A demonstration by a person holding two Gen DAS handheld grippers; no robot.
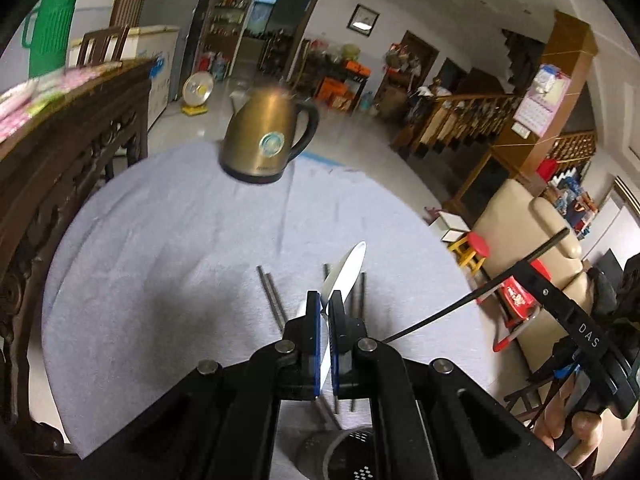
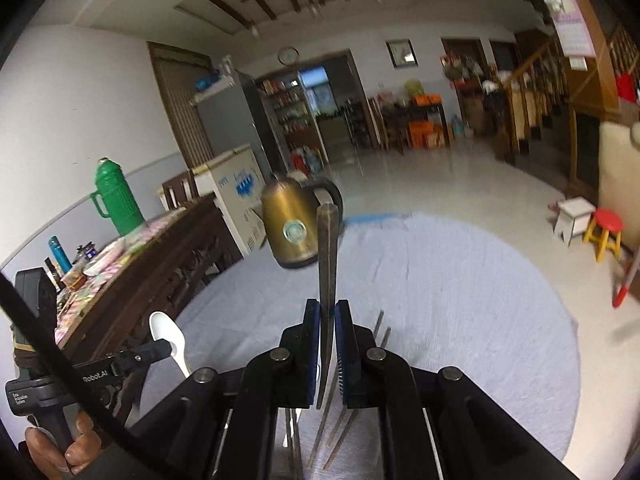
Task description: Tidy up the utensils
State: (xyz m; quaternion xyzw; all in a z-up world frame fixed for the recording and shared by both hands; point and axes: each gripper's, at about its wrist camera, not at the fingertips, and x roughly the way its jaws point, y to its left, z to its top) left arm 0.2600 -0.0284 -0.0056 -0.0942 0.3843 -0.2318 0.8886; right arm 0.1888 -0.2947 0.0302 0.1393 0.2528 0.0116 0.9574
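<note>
My left gripper (image 1: 327, 304) is shut on a white plastic spoon (image 1: 347, 267), bowl pointing up and away; the spoon also shows in the right wrist view (image 2: 168, 338). My right gripper (image 2: 327, 308) is shut on a dark chopstick (image 2: 327, 248) that sticks up above the table; the chopstick also shows in the left wrist view (image 1: 476, 296). Several grey chopsticks (image 1: 272, 298) lie on the grey cloth below the left gripper, and also show under the right gripper (image 2: 380, 326). A dark perforated utensil holder (image 1: 352, 456) sits just under the left gripper.
A brass kettle (image 1: 268, 136) stands at the table's far edge, also in the right wrist view (image 2: 296, 228). A dark carved wooden sideboard (image 1: 60, 152) with clutter and a green flask (image 2: 116, 200) lies left. A sofa (image 1: 516, 232) and stools are right.
</note>
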